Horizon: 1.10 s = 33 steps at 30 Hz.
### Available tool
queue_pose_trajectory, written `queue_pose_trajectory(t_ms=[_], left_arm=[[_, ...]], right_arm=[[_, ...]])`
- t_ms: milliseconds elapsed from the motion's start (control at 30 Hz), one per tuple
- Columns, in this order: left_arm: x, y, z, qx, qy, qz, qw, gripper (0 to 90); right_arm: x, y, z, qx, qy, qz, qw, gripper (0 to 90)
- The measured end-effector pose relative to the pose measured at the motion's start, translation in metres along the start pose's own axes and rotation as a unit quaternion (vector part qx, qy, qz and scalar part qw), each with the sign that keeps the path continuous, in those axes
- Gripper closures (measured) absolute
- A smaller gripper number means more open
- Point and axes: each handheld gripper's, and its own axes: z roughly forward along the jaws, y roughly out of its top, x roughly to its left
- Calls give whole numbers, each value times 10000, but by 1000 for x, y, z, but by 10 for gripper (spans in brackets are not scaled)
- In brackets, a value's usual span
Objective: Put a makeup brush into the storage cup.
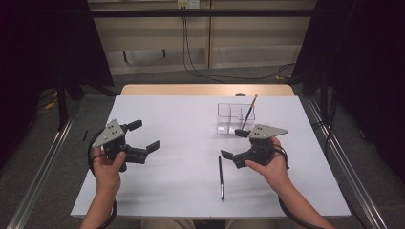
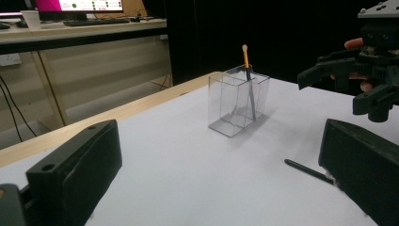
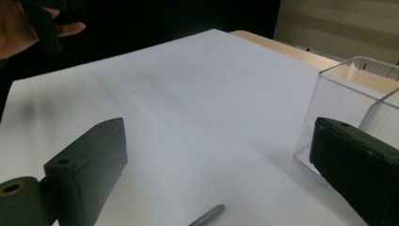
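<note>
A clear plastic box (image 1: 236, 118) (image 2: 238, 100) (image 3: 350, 96) stands on the white table top (image 1: 181, 119), right of middle. A brush with an orange handle (image 1: 250, 110) (image 2: 246, 57) leans upright inside it. A thin black pen (image 1: 221, 177) (image 2: 308, 170) (image 3: 207, 217) lies flat nearer the front edge. My right gripper (image 1: 234, 144) (image 3: 221, 174) is open and holds nothing, hovering between the box and the pen. My left gripper (image 1: 144, 135) (image 2: 219, 179) is open too, over the left half of the table, jaws pointing toward the box.
The table's wooden far edge (image 1: 205, 89) borders a floor with cables (image 1: 224, 76). Metal rails (image 1: 47, 157) run along both sides. The left gripper view shows a desk with a monitor (image 2: 75, 5) beyond the table. In that view the right gripper (image 2: 362, 70) hangs near the box.
</note>
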Motion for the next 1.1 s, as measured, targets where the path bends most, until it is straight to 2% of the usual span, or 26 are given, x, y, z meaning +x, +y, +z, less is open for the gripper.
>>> queue_pose_trajectory(t_ms=[367, 533, 900, 1100], left_arm=[[0, 0, 1, 18, -15, -15, 10000, 0], [0, 0, 0, 22, -5, 15, 10000, 0], [0, -1, 2, 49, -30, -2, 10000, 0], [0, -2, 2, 48, -13, -28, 10000, 0]], right_arm=[[3, -4, 8, 504, 66, -10, 9987, 39], [5, -6, 12, 828, 91, -61, 9965, 38], [10, -10, 20, 1478, 282, -112, 9886, 31], [12, -13, 26, 1866, 385, -128, 9816, 30]])
